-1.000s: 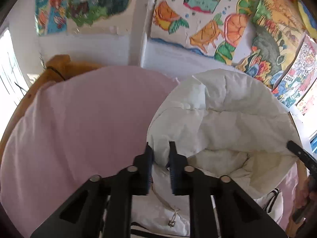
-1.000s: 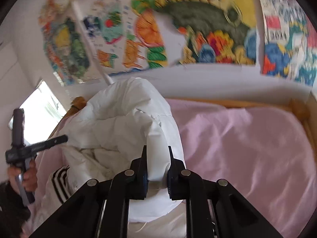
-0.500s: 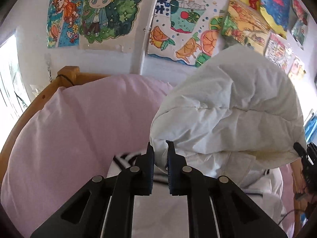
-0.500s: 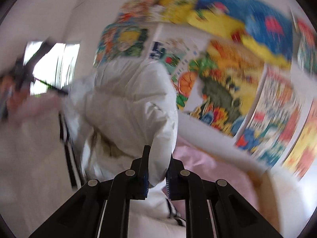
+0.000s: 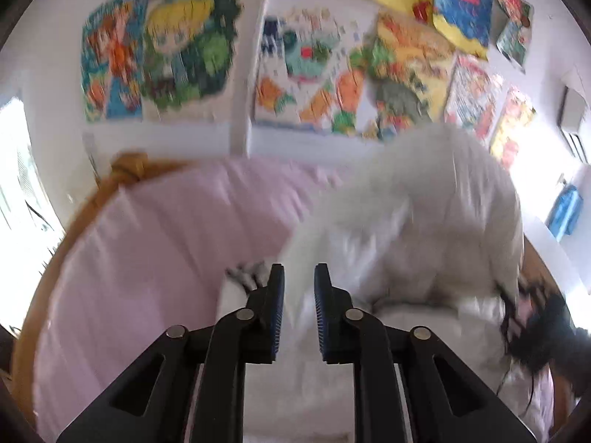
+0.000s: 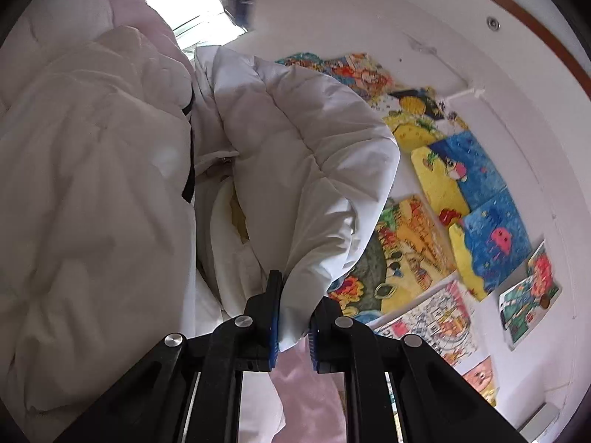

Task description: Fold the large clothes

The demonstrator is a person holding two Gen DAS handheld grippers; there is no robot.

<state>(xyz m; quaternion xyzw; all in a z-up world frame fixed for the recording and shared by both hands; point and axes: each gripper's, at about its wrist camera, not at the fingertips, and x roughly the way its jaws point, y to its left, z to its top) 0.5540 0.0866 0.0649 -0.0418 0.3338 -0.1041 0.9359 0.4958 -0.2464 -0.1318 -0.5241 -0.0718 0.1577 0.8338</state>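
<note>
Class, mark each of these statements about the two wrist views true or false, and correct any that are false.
1. The right gripper has a fold of the white puffer jacket between its jaws. True.
2. The bed sheet is blue. False: it is pale pink.
3. The left gripper is clamped on the jacket. False: its jaws are opening, with a clear gap between them and no fabric pinched in it.
4. Colourful drawings hang on the wall behind the bed. True.
5. The bed has a metal frame. False: the bed frame is wooden.
</note>
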